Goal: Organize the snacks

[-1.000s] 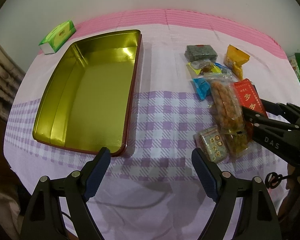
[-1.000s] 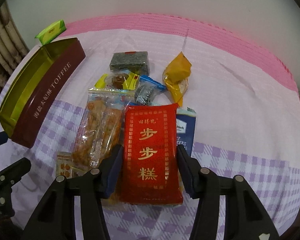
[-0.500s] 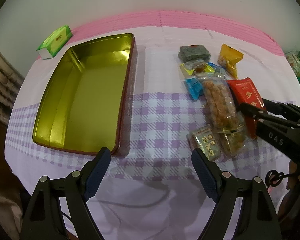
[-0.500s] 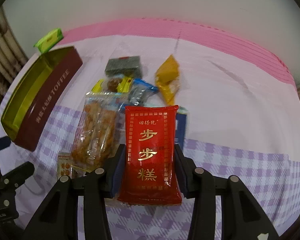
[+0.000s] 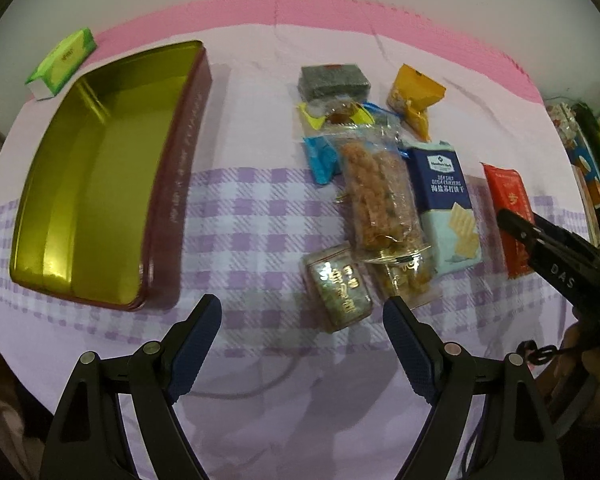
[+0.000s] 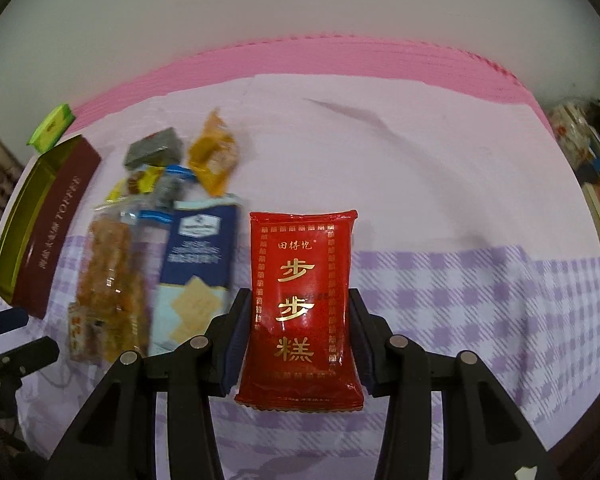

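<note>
Snacks lie in a loose cluster on my checked tablecloth, toward its right side: a blue cracker pack, a clear bag of fried pieces and a yellow pouch. My right gripper is clenched on the red packet, held clear of the cluster beside the cracker pack. My left gripper hangs released above the cloth's near edge. An open gold-lined tin sits toward the left edge.

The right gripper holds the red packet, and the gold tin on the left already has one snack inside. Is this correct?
Not quite. The right gripper does hold the red packet, but the gold tin is empty; the left wrist view shows only its bare bottom.
</note>
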`<state>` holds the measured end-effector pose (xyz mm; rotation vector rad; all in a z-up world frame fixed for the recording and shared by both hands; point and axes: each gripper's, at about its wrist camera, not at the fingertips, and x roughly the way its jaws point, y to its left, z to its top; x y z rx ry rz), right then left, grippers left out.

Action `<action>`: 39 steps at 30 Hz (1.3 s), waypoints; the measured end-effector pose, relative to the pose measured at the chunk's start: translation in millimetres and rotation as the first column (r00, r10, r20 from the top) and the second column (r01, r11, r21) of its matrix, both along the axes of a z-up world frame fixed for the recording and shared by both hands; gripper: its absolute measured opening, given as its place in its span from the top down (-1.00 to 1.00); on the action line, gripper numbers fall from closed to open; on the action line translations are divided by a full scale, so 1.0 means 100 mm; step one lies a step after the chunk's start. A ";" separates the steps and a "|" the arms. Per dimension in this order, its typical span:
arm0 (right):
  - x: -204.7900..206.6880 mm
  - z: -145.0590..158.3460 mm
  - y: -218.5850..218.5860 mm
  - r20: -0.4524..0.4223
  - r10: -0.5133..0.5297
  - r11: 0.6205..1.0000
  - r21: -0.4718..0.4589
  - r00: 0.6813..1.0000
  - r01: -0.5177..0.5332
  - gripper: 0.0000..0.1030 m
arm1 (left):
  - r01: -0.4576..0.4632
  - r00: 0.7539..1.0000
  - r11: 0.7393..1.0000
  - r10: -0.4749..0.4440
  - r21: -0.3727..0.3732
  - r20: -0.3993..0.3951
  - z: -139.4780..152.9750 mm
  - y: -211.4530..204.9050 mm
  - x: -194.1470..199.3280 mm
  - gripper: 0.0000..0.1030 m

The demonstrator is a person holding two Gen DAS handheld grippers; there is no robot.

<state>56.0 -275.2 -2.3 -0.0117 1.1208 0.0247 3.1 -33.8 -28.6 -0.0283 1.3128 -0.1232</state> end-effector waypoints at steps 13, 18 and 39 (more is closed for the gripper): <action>0.00 -0.03 -0.26 -0.036 -0.060 0.998 0.023 0.998 0.061 0.18 | -0.025 0.994 0.999 0.028 0.024 -0.106 -0.25 -0.11 0.31 -0.21; 0.00 -0.07 -0.30 -0.052 -0.063 0.997 0.033 0.997 0.065 0.18 | -0.011 0.994 0.999 0.016 0.041 -0.108 -0.33 -0.17 0.39 -0.12; 0.01 -0.18 -0.26 -0.080 -0.086 0.996 0.014 0.993 0.087 0.18 | 0.039 0.996 0.998 -0.034 0.047 -0.088 -0.42 -0.07 0.16 0.41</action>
